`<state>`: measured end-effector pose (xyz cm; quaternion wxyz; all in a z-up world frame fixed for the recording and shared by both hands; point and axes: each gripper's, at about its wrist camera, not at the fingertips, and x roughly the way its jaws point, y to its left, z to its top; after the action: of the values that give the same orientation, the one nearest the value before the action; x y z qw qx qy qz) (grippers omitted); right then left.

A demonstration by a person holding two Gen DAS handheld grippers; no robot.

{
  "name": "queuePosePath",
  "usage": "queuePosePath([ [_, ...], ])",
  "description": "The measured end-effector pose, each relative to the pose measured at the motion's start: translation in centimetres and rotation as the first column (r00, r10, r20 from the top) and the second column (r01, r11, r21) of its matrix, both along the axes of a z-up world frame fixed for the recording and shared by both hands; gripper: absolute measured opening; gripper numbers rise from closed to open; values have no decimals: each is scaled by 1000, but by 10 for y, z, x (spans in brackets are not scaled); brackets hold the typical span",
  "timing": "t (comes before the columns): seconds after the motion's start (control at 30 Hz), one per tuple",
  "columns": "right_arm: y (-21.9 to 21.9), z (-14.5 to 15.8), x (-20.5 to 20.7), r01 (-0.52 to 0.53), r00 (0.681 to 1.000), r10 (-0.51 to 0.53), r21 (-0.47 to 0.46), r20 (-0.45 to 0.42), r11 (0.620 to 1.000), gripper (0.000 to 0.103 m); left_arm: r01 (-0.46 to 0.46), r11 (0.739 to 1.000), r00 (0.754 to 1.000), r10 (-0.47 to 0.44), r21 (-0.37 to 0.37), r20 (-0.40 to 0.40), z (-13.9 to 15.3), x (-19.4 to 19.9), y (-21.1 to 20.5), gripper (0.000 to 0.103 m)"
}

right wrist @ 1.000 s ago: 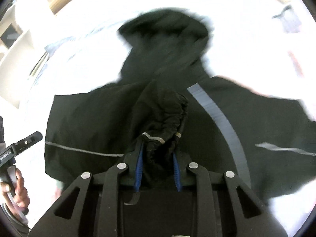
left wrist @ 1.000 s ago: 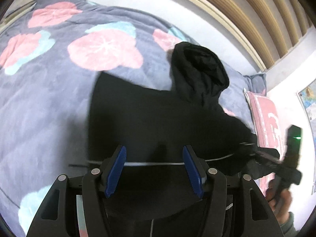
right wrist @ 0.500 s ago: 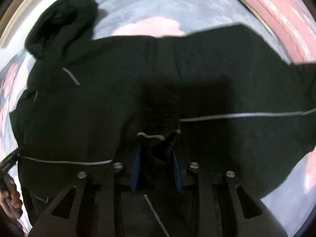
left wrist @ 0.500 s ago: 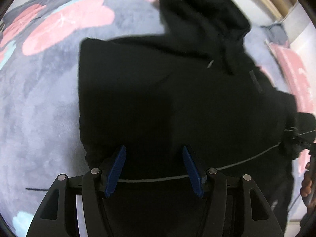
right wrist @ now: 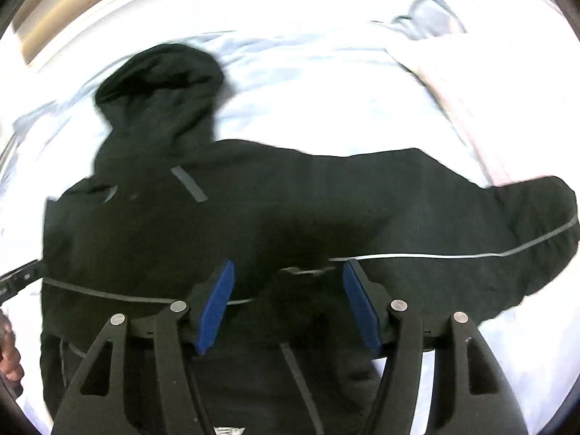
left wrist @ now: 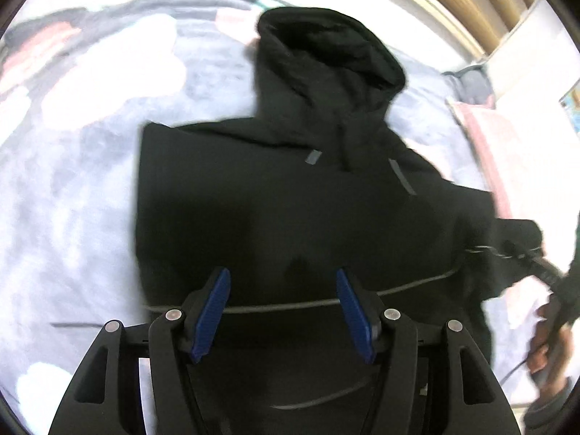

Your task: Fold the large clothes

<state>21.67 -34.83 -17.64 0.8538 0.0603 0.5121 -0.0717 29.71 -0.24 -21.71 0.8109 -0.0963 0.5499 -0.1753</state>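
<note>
A black hooded jacket lies flat on the bed, hood at the far end, thin grey piping across its body. My left gripper hovers open over the lower body with nothing between its pads. In the right wrist view the jacket spreads wide, one sleeve stretching right. My right gripper has its jaws opening. A bunched sleeve cuff lies loose between the pads, untouched by them. The right gripper also shows at the jacket's right edge.
The grey bedspread with pink flowers surrounds the jacket. A pink pillow lies at the right and a slatted wooden wall stands behind. A hand holds the right gripper; the left gripper shows at the left edge.
The right gripper's jaws have spread and let go of the bunched cuff, which now rests on the jacket. The left gripper has stayed open while its view shifted over the jacket.
</note>
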Motion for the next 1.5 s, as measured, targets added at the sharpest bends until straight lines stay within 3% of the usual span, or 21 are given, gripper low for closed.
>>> queuePosePath([
  [0.13,37,-53,17,-92,986,83,-59,-147,994,65,-22,998,993,28,54,-114,-38,-6,-20,62],
  [0.17,37,-70,16,-96,978,81,-70,-193,993,64,-68,996,977,77,50,-201,-60,-4,-19,62],
  [0.2,35,-89,14,-91,967,72,-68,-246,993,64,-105,994,967,111,37,-230,-69,-5,-16,62],
  [0.27,23,-113,7,-38,965,43,22,-259,999,64,-116,992,970,123,45,-209,-65,-9,-18,62],
  [0.33,12,-116,6,11,967,10,82,-256,997,65,-94,992,972,110,86,-205,-56,-12,-24,62],
  [0.47,-5,-99,-3,90,962,-39,180,-269,979,65,-104,992,976,116,74,-182,-25,-36,-21,63],
  [0.7,-36,-37,-81,164,978,-125,244,-167,956,65,-99,994,988,103,42,-111,39,-107,-7,63],
  [0.9,-73,-2,-153,228,971,-205,216,-126,949,65,-79,997,994,80,18,-69,67,-149,-25,63],
  [1.13,-167,59,-212,309,951,-306,106,-43,945,66,-65,994,997,60,-83,-57,82,-175,-63,63],
  [1.33,-260,74,-211,366,931,-366,63,-15,929,67,-44,994,998,40,-96,-49,81,-169,-102,63],
  [1.5,-319,56,-168,393,919,-393,82,-13,916,67,-6,1000,999,6,-9,-51,71,-147,-120,63],
])
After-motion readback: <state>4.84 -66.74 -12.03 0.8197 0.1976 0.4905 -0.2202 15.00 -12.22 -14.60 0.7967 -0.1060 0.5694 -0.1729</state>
